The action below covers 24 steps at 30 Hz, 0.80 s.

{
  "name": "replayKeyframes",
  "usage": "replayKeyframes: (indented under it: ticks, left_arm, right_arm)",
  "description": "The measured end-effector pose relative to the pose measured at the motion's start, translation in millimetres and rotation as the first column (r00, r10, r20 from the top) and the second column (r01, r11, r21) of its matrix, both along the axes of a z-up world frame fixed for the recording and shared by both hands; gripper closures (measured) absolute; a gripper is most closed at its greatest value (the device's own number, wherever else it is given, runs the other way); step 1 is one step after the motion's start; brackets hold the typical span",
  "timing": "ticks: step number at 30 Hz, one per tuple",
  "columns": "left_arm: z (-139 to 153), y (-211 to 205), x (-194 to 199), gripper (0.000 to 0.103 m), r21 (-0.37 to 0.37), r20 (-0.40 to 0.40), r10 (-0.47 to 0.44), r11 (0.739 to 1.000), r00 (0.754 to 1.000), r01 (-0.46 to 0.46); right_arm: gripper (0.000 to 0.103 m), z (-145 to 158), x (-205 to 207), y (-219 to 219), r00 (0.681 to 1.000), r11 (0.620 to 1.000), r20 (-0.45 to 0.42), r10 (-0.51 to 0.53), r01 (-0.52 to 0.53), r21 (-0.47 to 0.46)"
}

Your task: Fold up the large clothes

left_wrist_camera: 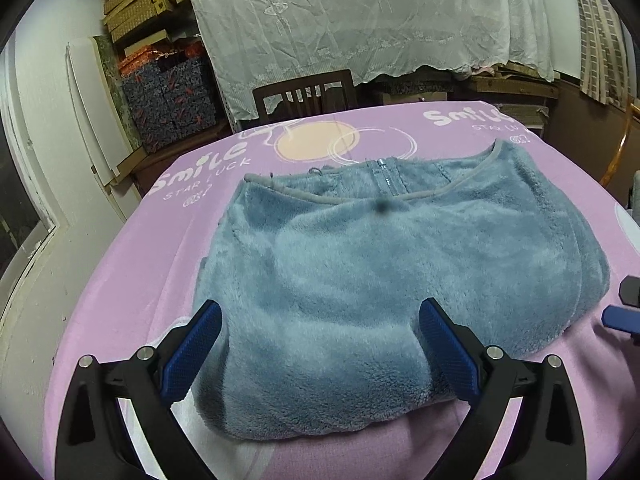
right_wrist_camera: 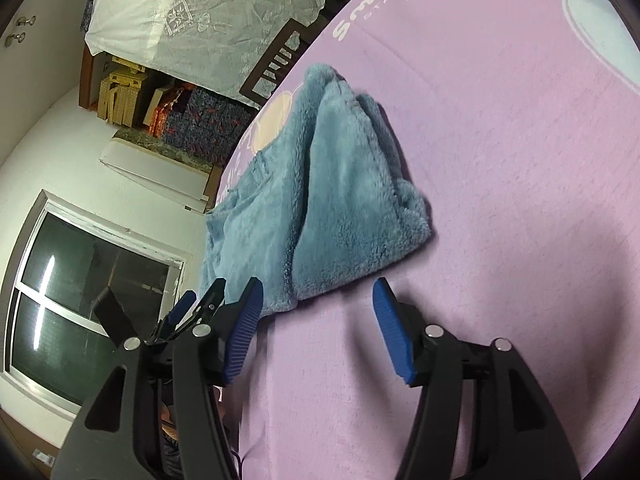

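Blue-grey plush fleece garment lies folded on the pink printed counter. My left gripper is open, astride its near edge w/o pressing; right gripper open, empty. Judged soft, light, bulky: pinch all layers at the near corners.

Fluffy blue fleece garment, matt pink printed cloth cover, ribbed blue fingers, sheer lace curtain
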State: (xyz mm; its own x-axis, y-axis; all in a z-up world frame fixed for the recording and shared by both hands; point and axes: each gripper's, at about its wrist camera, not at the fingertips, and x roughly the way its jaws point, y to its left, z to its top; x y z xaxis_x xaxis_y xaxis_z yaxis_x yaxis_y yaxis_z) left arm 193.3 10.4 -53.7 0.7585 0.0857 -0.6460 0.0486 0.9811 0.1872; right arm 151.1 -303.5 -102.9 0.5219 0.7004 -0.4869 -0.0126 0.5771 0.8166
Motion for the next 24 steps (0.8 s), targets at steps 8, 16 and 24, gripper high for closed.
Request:
replayKeyframes:
  ticks: [8,16,24]
  left_arm:
    - [10,4,28,0.004,-0.05,-0.011,0.022,0.999,1.0,-0.023]
    - [-21,3,50,0.003,-0.059,-0.094,0.028,0.998,0.995,-0.033]
    - [-23,5,52,0.003,-0.071,-0.092,0.015,0.997,0.996,-0.022]
  right_arm:
    - [0.042,-7,4,-5,1.0,0.999,-0.029,0.004,-0.003,0.034]
    - [0.042,-7,8,-7,1.0,1.0,-0.024,0.014,-0.013,0.022]
    - [0.042,-4,11,0,1.0,1.0,-0.012,0.019,-0.02,-0.021]
